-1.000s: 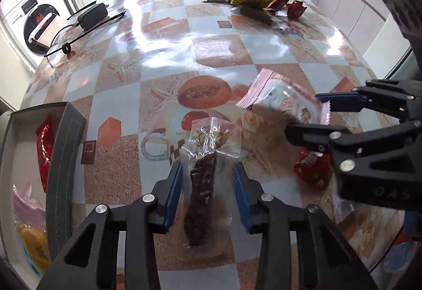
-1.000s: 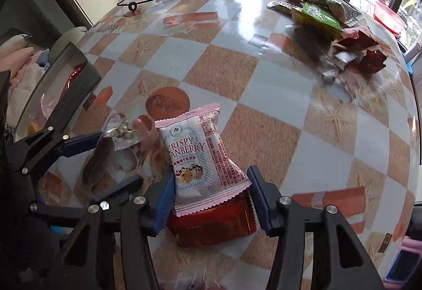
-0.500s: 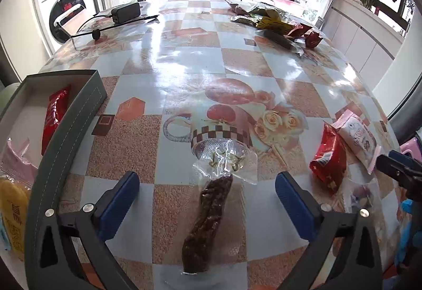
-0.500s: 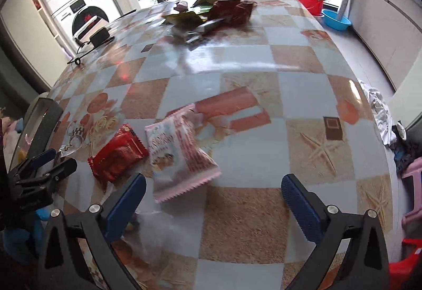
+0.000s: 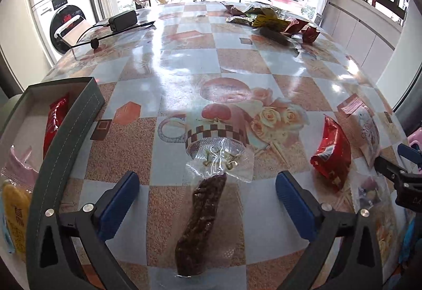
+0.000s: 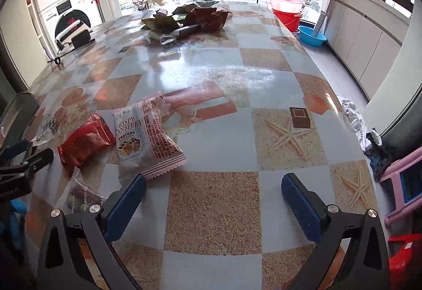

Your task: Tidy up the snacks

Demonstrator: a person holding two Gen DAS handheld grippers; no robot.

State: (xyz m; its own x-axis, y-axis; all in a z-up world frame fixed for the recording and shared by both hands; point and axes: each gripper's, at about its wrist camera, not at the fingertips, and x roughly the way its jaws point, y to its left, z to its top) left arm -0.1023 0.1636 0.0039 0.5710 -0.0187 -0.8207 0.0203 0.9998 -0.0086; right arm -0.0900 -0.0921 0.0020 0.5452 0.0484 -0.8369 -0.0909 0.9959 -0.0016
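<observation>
My left gripper stands wide open over the table, and a brown meat stick in a clear vacuum pack lies flat between its blue pads, touched by neither. My right gripper is wide open too, with only tablecloth between its pads. A pink-and-white cranberry snack bag lies just beyond its left pad, beside a red snack packet. Both show at the right of the left wrist view, the red packet and the pink bag. A grey box at the left holds several snacks.
A heap of snack packets sits at the far end of the table, next to a black power adapter with its cable. A small clear packet lies near my right gripper. Red and blue basins stand on the floor at the right.
Both grippers have opened wide and let go: the meat stick now lies free under the left, the cranberry bag on the table. The right gripper swung right, away from the bag.
</observation>
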